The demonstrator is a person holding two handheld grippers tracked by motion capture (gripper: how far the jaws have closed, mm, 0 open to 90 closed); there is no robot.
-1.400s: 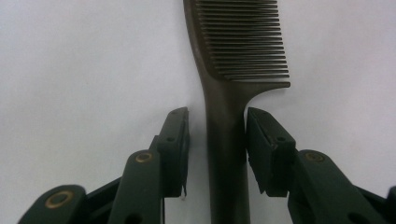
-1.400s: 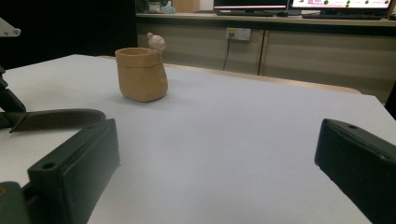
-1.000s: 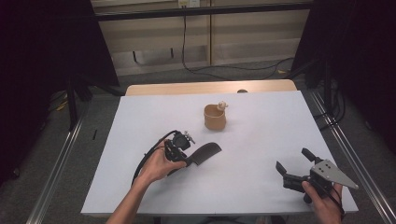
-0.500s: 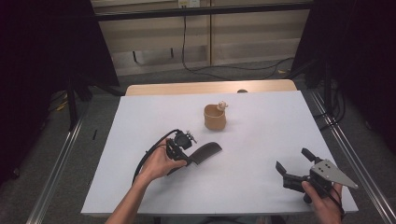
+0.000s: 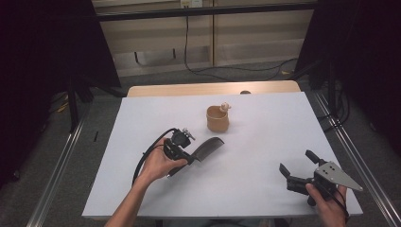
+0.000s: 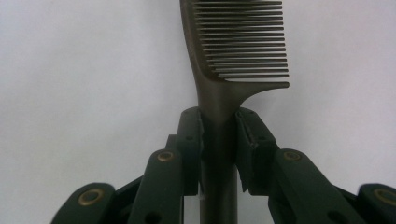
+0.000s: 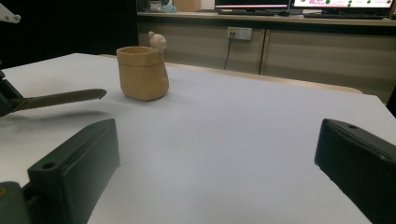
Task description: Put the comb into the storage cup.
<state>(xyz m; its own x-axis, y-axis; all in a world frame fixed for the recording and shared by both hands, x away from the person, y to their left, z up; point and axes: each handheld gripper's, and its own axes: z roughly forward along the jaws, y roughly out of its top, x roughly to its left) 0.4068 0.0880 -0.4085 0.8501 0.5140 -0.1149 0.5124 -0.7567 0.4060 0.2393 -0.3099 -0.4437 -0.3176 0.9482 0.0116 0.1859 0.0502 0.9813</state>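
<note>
Dark plastic comb (image 6: 219,93) is found clamped at its handle between the jaws of the left gripper (image 6: 218,135), which have just been closing onto it; the pads are seen pressed against both sides of the handle. In the high view the comb (image 5: 208,147) is carried just above the white desk (image 5: 265,142), its long axis running from the left gripper (image 5: 189,158) toward roughly two o'clock. Along nearly that same line, at about one o'clock from the comb's tip and a short way beyond it, the tan pouch-shaped cup (image 5: 218,119) is noted upright, mouth open. The right gripper (image 5: 298,168) is held well apart at the desk's near right, jaws spread and empty. The left hand is judged the nearer to the cup.
</note>
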